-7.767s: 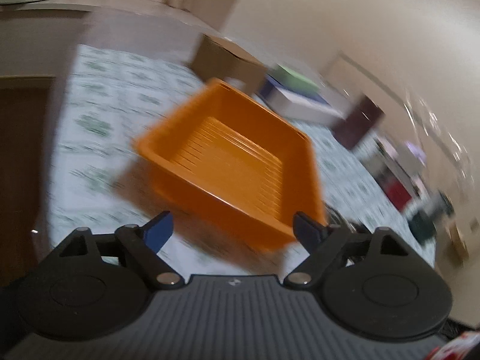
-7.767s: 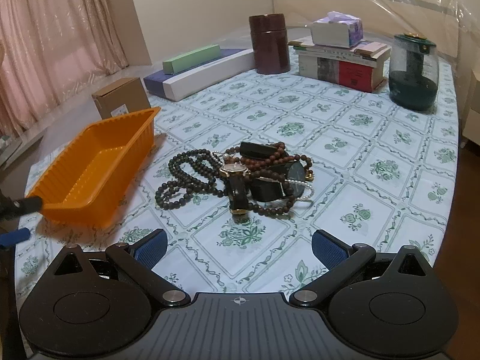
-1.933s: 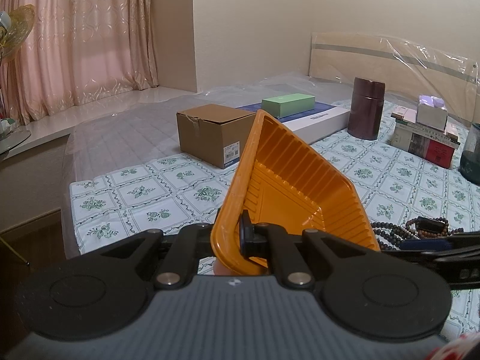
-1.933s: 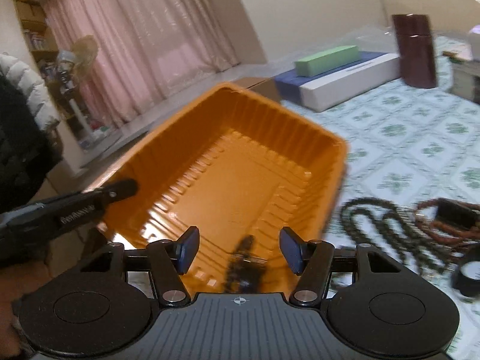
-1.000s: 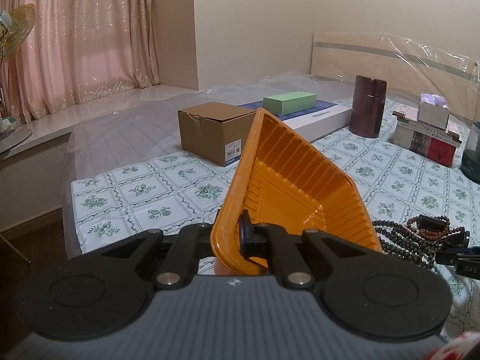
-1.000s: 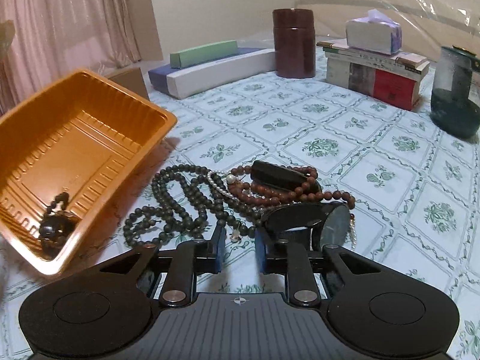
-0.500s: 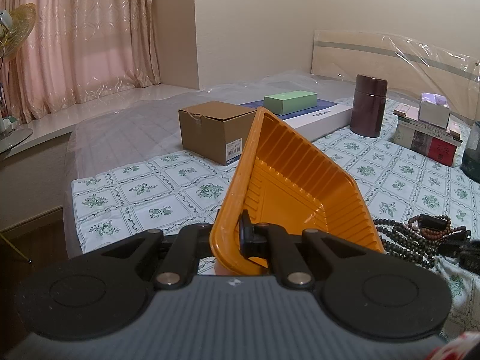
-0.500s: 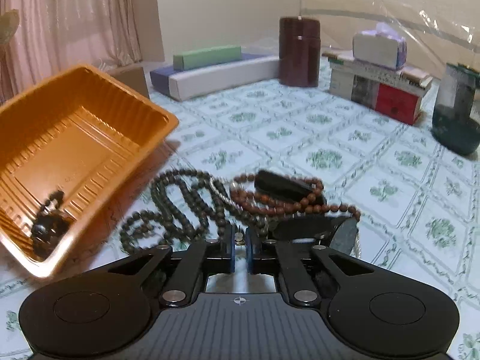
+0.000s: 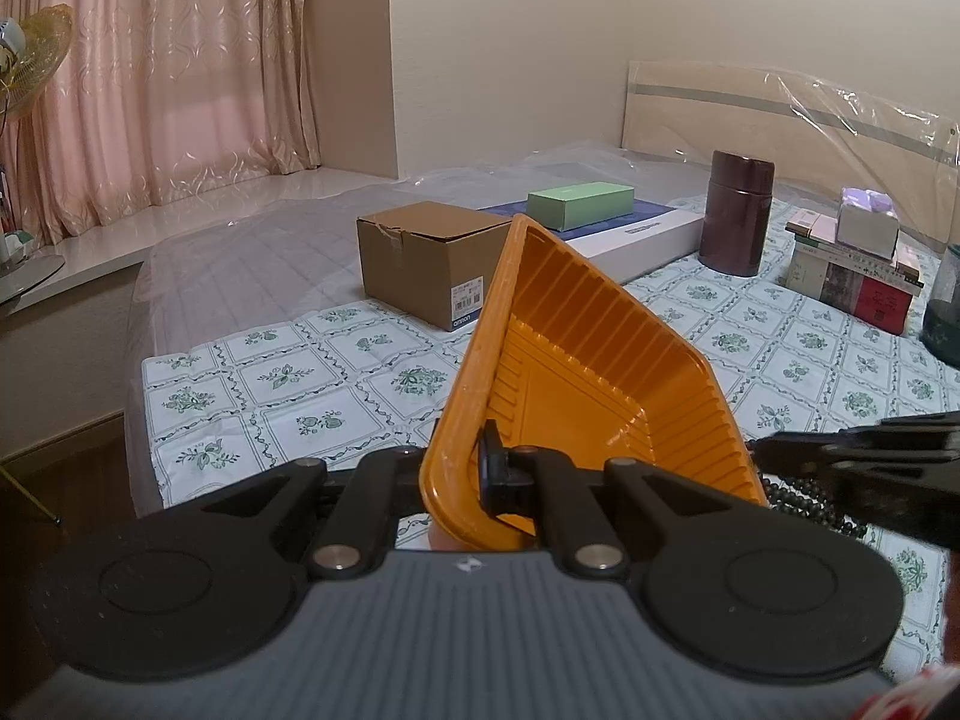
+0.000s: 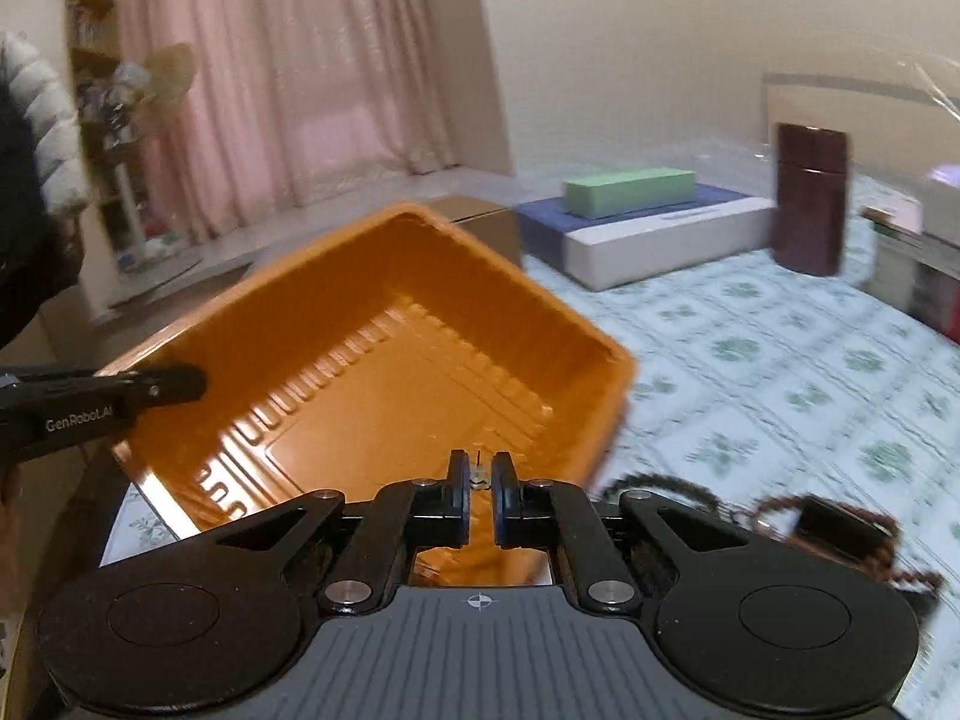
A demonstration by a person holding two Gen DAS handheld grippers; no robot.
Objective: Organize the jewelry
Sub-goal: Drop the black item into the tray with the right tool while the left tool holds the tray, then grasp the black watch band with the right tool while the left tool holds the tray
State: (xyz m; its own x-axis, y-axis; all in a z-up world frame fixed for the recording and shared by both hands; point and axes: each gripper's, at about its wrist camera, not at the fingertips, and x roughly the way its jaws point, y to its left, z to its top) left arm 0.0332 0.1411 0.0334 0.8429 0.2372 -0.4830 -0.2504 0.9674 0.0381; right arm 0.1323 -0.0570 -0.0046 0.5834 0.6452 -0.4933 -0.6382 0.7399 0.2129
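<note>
The left gripper (image 9: 480, 474) is clamped on the near rim of the orange plastic tray (image 9: 576, 372), holding it tilted so that its open face turns toward the right side. The right gripper (image 10: 479, 495) has its jaws nearly together on a thin, pale piece of jewelry (image 10: 478, 476); what kind of piece cannot be determined from the blurred view. This gripper is poised directly over the tray's near wall (image 10: 540, 438), with the tray floor ahead of and below its tips.

The tray's long axis runs away from the right gripper toward the upper left of its view, so a short forward advance should, in my judgement, bring the piece above the floor. The right hand is the only free carrier.

Remaining beaded necklaces (image 10: 660, 489) and a dark watch or case (image 10: 834, 525) lie on the patterned cloth (image 10: 780, 372) just right of the tray. Clearance above the tray is open; the left gripper's body (image 10: 90, 402) occupies the left rim and should be avoided.
</note>
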